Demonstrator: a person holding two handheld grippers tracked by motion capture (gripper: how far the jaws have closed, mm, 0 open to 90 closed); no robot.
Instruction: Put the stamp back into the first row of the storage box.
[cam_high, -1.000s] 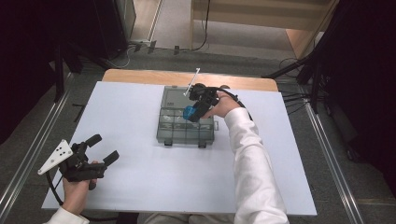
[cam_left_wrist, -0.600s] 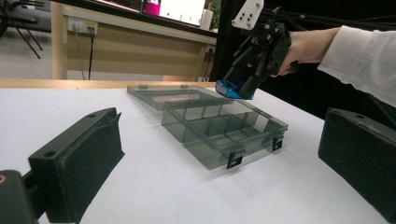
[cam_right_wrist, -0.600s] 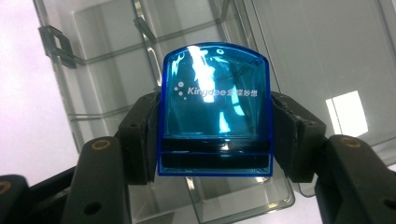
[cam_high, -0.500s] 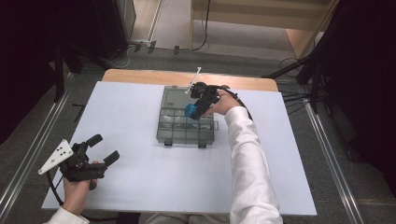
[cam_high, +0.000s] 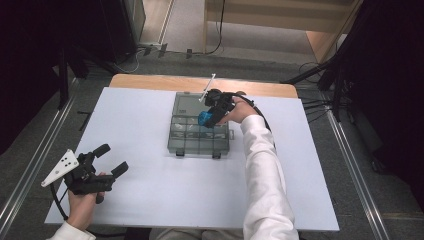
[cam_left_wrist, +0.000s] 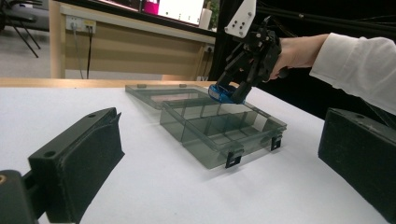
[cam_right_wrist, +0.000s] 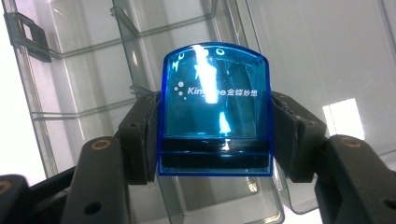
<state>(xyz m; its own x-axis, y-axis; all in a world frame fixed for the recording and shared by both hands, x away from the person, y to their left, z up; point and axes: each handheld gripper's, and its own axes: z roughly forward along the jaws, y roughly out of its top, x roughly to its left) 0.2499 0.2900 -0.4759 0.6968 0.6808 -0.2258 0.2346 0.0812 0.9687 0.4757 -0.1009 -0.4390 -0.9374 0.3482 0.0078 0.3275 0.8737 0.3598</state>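
Little has changed: the right gripper (cam_high: 207, 117) stays clamped on the blue case (cam_right_wrist: 215, 109), poised over the organizer (cam_high: 176, 142) (back compartments). The left gripper (cam_high: 107, 160) idles near the organizer, jaws wide and empty, so placing looks imminent.

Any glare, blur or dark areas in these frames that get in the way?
Right gripper view: white glare streaks across the blue case, washing out part of its lettering. Left gripper view: its own near jaws look soft, the organizer box sharper. High view: evenly lit table, dark surroundings.
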